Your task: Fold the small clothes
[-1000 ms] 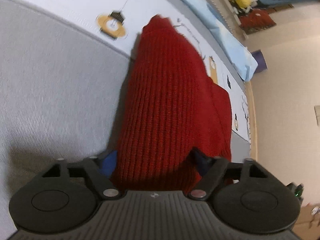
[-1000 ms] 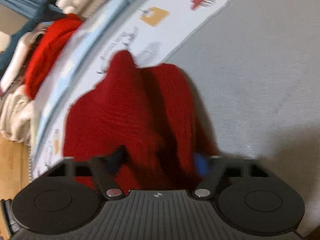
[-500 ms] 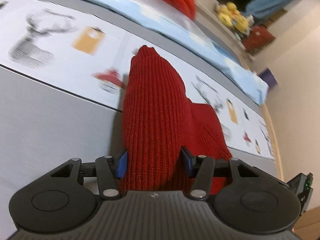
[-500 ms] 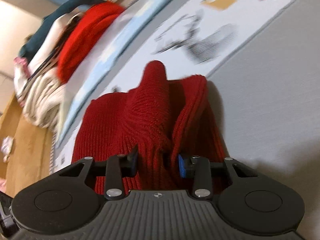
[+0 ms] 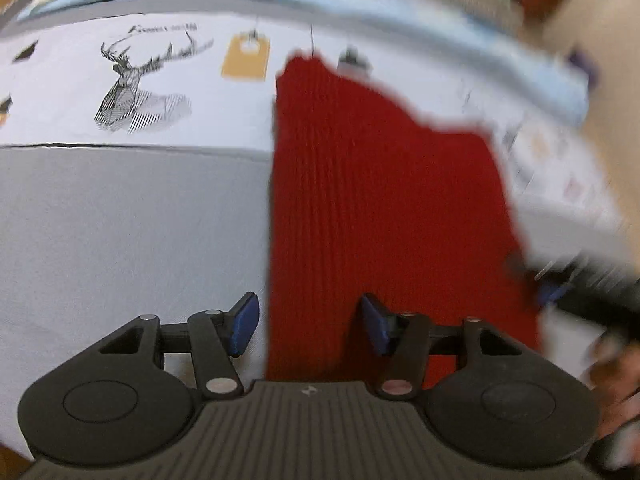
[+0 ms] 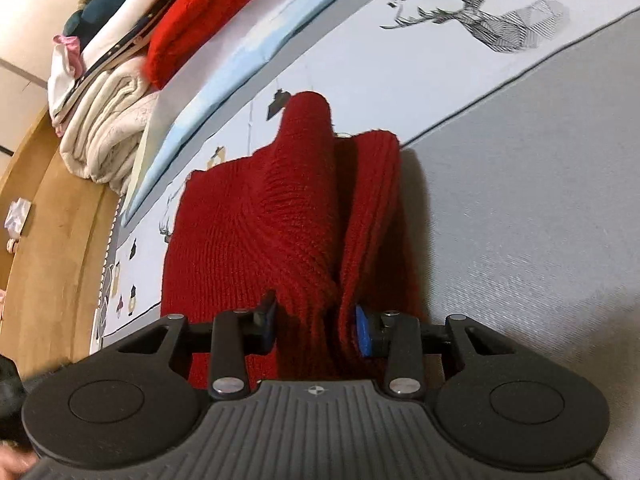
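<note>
A small red knitted garment (image 5: 380,200) lies on the grey bed cover, its far end over a white printed sheet. In the left wrist view my left gripper (image 5: 308,326) is open just above the garment's near left edge, with the cloth lying flat between the blue pads (image 5: 244,322). In the right wrist view the garment (image 6: 256,232) is bunched into two raised folds. My right gripper (image 6: 316,326) is shut on the near end of those folds. The right gripper also shows blurred at the right edge of the left wrist view (image 5: 560,288).
A white sheet with a deer print (image 5: 132,88) and a light blue cover (image 6: 224,80) lie beyond the garment. A pile of folded clothes and blankets (image 6: 120,80) sits at the far left in the right wrist view, beside a wooden floor (image 6: 48,240).
My left gripper has opened and let go of the garment, which now lies flat beneath it. My right gripper has stayed shut on the bunched cloth.
</note>
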The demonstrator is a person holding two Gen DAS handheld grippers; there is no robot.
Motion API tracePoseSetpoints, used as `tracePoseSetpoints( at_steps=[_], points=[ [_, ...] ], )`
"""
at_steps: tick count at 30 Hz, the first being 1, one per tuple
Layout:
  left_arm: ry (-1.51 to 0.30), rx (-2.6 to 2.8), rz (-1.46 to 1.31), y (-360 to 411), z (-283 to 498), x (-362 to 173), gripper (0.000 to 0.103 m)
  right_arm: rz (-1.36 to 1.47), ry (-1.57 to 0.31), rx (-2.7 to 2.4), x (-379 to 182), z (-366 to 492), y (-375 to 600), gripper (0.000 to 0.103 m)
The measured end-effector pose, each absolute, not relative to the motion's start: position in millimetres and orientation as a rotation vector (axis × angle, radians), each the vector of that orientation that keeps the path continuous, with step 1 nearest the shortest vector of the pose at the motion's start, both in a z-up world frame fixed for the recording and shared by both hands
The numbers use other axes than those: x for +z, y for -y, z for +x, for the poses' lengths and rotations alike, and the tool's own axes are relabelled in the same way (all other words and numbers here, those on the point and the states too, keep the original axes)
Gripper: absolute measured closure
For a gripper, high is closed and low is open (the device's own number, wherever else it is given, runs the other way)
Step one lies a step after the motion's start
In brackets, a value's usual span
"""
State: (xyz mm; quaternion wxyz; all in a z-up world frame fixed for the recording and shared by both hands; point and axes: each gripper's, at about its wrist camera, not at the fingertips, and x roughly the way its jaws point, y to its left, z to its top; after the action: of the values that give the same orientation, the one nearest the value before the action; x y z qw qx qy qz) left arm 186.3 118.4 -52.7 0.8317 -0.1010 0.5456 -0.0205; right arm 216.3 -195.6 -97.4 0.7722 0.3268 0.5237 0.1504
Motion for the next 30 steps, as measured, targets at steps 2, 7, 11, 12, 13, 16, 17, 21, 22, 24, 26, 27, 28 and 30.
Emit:
tracePoseSetpoints(
  at_steps=[2, 7, 11, 12, 13, 16, 17, 21, 22, 24, 26, 27, 28, 30],
  points=[
    [-1.16, -0.026, -0.215, -114.9, 182.9, -55.5, 0.039, 0.694, -1.125, 0.311, -92.2, 212.6, 196.2, 0.059],
    [-1.232, -0.027, -0.353, -122.6, 178.9, -70.5, 0.032, 0.591, -1.124, 0.369, -77.7, 200.0, 192.4, 0.042],
    [-1.229, -0.064, -0.315, -108.3, 178.7, -72.0, 0.053, 0.484, -1.237, 0.395, -90.2, 195.4, 192.2, 0.055],
    [-1.209, -0.081, -0.308, -104.2, 178.0, -68.5, 0.054, 0.48, -1.232, 0.404, -89.9, 194.4, 194.1, 0.074],
    [-1.195, -0.1, -0.315, -101.2, 176.9, -66.6, 0.054, 0.49, -1.208, 0.415, -85.9, 193.5, 198.1, 0.077],
    [-1.216, -0.131, -0.312, -94.5, 174.3, -69.6, 0.054, 0.513, -1.117, 0.392, -72.7, 190.6, 211.0, 0.08],
    [-1.229, -0.121, -0.276, -92.0, 174.8, -72.4, 0.053, 0.508, -1.109, 0.378, -71.5, 190.4, 213.9, 0.08],
    [-1.263, -0.097, -0.176, -88.6, 168.8, -77.5, 0.047, 0.428, -1.181, 0.396, -81.9, 187.3, 207.1, 0.08],
    [-1.255, -0.097, -0.17, -90.9, 166.6, -76.9, 0.046, 0.353, -1.197, 0.402, -84.2, 184.5, 201.4, 0.078],
    [-1.227, -0.088, -0.125, -90.4, 158.9, -69.4, 0.042, 0.27, -1.199, 0.396, -83.8, 181.1, 195.6, 0.071],
    [-1.181, -0.063, -0.034, -88.4, 149.8, -59.2, 0.034, 0.23, -1.174, 0.383, -77.0, 176.4, 199.3, 0.061],
    [-1.149, -0.034, 0.021, -86.9, 143.7, -52.1, 0.028, 0.207, -1.157, 0.371, -71.9, 173.4, 199.2, 0.052],
    [-1.116, -0.005, 0.054, -85.2, 136.7, -45.0, 0.026, 0.178, -1.138, 0.349, -65.1, 169.1, 199.1, 0.048],
    [-1.042, 0.006, 0.058, -81.8, 117.5, -26.7, 0.021, 0.077, -1.068, 0.28, -46.2, 153.1, 196.8, 0.048]
  ],
)
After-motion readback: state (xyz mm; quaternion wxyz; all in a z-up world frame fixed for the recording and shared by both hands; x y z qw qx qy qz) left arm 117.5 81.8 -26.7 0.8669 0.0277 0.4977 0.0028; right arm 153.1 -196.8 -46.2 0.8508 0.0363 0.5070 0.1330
